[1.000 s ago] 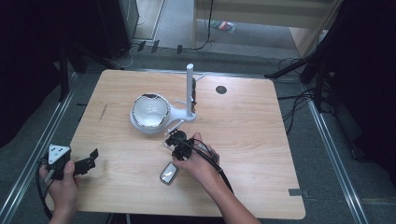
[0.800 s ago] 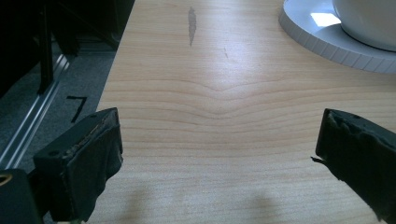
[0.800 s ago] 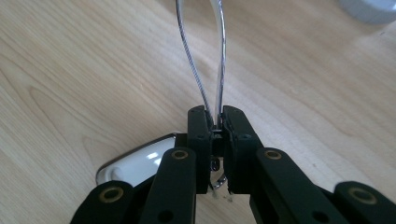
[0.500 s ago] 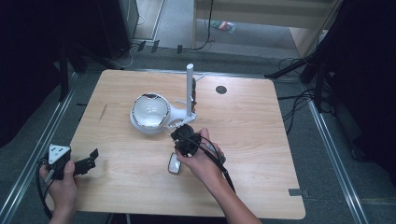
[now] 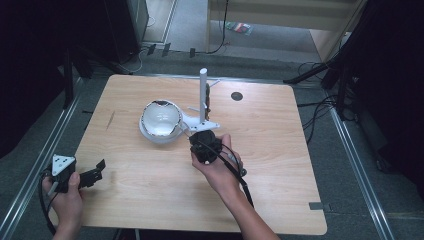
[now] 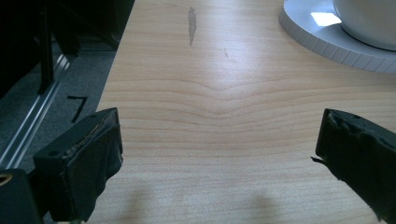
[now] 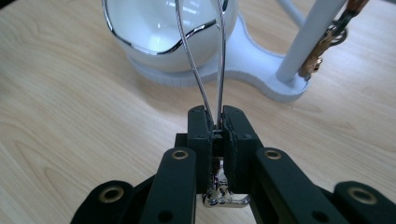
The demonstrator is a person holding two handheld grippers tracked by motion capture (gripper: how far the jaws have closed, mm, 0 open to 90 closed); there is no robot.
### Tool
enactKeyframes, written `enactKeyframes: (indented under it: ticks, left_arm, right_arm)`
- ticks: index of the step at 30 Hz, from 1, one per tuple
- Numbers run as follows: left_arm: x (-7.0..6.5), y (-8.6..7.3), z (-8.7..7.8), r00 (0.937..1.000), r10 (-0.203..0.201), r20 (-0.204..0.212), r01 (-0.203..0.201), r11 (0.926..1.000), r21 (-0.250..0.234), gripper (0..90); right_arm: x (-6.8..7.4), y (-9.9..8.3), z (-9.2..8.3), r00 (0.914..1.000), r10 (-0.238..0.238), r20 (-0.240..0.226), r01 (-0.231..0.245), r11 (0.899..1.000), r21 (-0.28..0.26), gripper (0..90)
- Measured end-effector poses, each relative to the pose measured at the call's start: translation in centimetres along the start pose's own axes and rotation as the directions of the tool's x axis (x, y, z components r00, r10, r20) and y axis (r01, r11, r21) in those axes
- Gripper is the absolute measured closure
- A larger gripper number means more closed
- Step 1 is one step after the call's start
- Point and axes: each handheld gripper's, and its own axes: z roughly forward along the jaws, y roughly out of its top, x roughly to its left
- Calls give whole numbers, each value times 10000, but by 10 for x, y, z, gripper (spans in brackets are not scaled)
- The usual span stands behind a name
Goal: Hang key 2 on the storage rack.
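Right gripper (image 7: 218,122): jaws clamped on a silver chain (image 7: 205,70), whose two strands run up from the pads toward the white bowl (image 7: 168,28).
Chain clasp: hangs below the pads, above the table (image 5: 280,130).
Stand (image 5: 202,97): white post just beside the bowl.
Left gripper (image 6: 219,154): jaws wide apart, nothing between them, at the table's near left edge.

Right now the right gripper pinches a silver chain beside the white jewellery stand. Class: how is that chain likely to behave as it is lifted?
The chain will probably hang limp: its two thin strands already bow loosely above the right gripper. It looks light for its length, being so fine. Its polished metal may slip, though the shut jaws pinch it near the clasp, which should help hold it.
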Motion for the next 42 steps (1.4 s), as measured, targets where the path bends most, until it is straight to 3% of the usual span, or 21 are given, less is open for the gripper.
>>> enactKeyframes:
  ticks: [10, 22, 34, 39, 42]
  left_arm:
    - [0, 0, 0, 10000, 11, -9, -11, 10000, -2, 9]
    - [0, 0, 0, 10000, 30, -1, -30, 10000, -3, 9]
    - [0, 0, 0, 10000, 83, -12, -83, 10000, 12, 9]
    - [0, 0, 0, 10000, 44, -7, -44, 10000, 7, 9]
    - [0, 0, 0, 10000, 8, 4, -8, 10000, 11, 9]
  right_arm:
    - [-7, 3, -11, 9982, 425, 431, -372, 9925, -1167, 836]
    - [-15, 6, -20, 9921, 750, 1008, -480, 9675, -2481, 836]
    - [-25, 10, -23, 9868, 989, 1282, -595, 9580, -2807, 836]
    - [-27, 11, -22, 9825, 1236, 1392, -749, 9471, -3121, 835]
    - [-29, 12, -20, 9809, 1318, 1428, -811, 9455, -3152, 835]
